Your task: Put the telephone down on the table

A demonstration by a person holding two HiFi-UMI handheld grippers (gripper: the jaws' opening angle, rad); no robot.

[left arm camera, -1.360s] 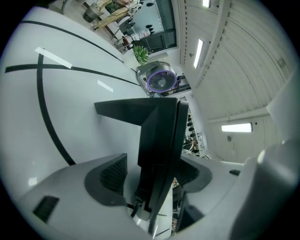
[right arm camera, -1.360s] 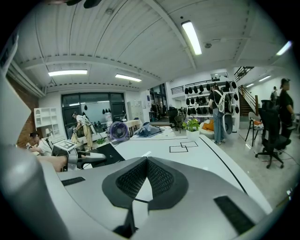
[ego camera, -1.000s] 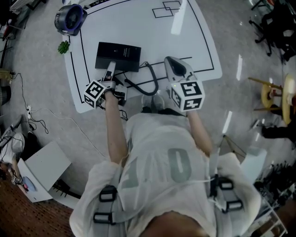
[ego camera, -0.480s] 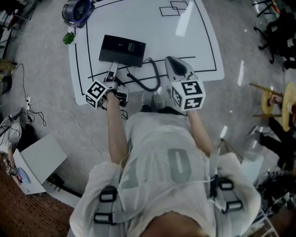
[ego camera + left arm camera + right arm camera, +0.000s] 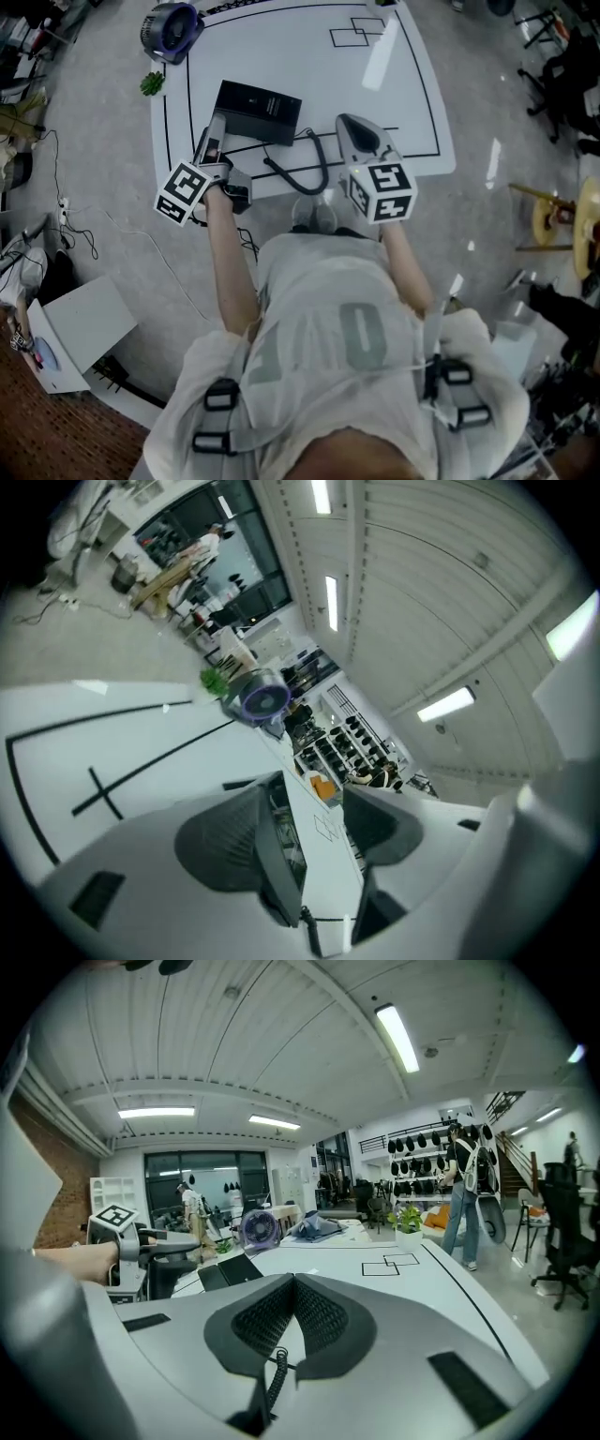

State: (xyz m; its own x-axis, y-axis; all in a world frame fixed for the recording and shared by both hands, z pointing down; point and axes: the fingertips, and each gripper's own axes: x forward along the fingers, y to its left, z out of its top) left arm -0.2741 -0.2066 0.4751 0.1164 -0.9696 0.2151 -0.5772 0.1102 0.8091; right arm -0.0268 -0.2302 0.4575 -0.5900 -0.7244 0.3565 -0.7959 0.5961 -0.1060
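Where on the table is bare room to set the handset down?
Bare: the wide middle between the black box and the drawn squares, and the right side past the right tongs. Crowded: the near edge around cord, handset and left tongs.

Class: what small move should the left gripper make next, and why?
Probably lower the left gripper gently toward the table: the handset stands on edge between its fingers, not yet lying flat on the white surface.

I count one bench (image 5: pixel 281 47), one telephone base (image 5: pixel 259 112), one handset (image 5: pixel 275 853), one coiled cord (image 5: pixel 305 173), one fan (image 5: pixel 171 28) and one small green plant (image 5: pixel 152 84). My left hand-held gripper (image 5: pixel 214 131) and right hand-held gripper (image 5: pixel 354 127) make two.
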